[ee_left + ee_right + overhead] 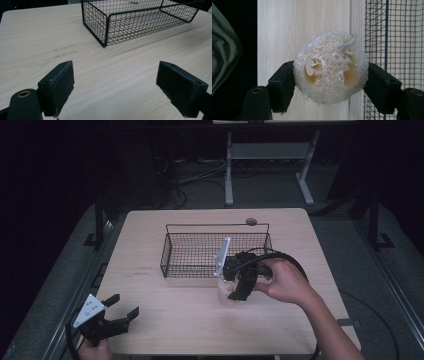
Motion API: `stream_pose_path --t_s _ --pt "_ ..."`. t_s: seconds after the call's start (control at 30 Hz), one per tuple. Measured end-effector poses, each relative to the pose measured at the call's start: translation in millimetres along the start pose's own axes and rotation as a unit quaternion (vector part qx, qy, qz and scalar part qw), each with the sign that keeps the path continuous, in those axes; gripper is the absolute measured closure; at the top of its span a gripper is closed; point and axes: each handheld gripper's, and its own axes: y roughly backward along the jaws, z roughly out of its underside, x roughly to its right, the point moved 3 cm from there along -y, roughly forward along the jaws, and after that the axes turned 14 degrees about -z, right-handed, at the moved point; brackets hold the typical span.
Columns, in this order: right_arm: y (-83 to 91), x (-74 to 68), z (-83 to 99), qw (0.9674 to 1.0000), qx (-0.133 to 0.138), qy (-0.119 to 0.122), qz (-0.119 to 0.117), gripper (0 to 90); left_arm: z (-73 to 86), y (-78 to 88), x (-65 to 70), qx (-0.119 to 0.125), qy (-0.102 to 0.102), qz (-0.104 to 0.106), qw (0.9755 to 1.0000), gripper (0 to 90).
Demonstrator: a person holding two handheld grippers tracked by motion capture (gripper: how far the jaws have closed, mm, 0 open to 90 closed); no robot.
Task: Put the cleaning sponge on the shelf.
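Observation:
A pale, fibrous loofah piece (330,67) is clamped between the two black jaws of my right gripper (329,83). In the high view that right gripper (235,292) hangs just in front of the black wire basket (172,245), near its front right corner, with the loofah (224,291) a faint pale shape below it. The basket (107,27) looks empty inside. My left gripper (121,309) rests at the table's front left corner, jaws wide apart with nothing between them; in its own view the left gripper (115,85) faces the basket across bare wood.
The light wooden table (150,320) has free room left of and in front of the basket. A small round grey disc (251,221) lies at the back edge behind the basket. A cable loops around the right hand. Dark floor and a white desk frame lie beyond.

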Motion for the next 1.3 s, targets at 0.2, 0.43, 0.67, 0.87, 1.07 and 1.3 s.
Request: stream_pose_path --t_s 0.2,0.43,0.67,0.87,1.07,1.3 --pt "5.5 2.3 -6.1 1.0 -0.003 -0.001 0.0 28.6 -0.2 0.7 -0.6 0.002 0.002 0.0 1.0 13.9" --pt "13.2 8.4 -14.5 1.0 -0.009 -0.001 0.001 28.6 -0.1 0.8 -1.1 0.002 0.002 0.0 1.0 13.9" --pt "17.3 19.4 -25.3 0.9999 -0.011 0.0 -0.007 28.6 -0.2 0.8 -0.6 0.002 0.001 0.0 1.0 13.9" --pt "23.4 28.6 -32.5 0.9998 -0.014 -0.006 -0.008 28.6 0.2 0.9 -2.1 0.002 0.003 -0.001 1.0 13.9" --pt "29.7 37.3 -37.3 0.9999 -0.012 -0.01 -0.008 28.7 0.7 0.4 -2.3 0.001 0.004 0.0 1.0 13.9" --pt "36.5 43.3 -40.9 0.9998 -0.011 -0.013 -0.005 28.7 0.0 1.5 -1.2 0.004 0.005 0.003 1.0 13.9"
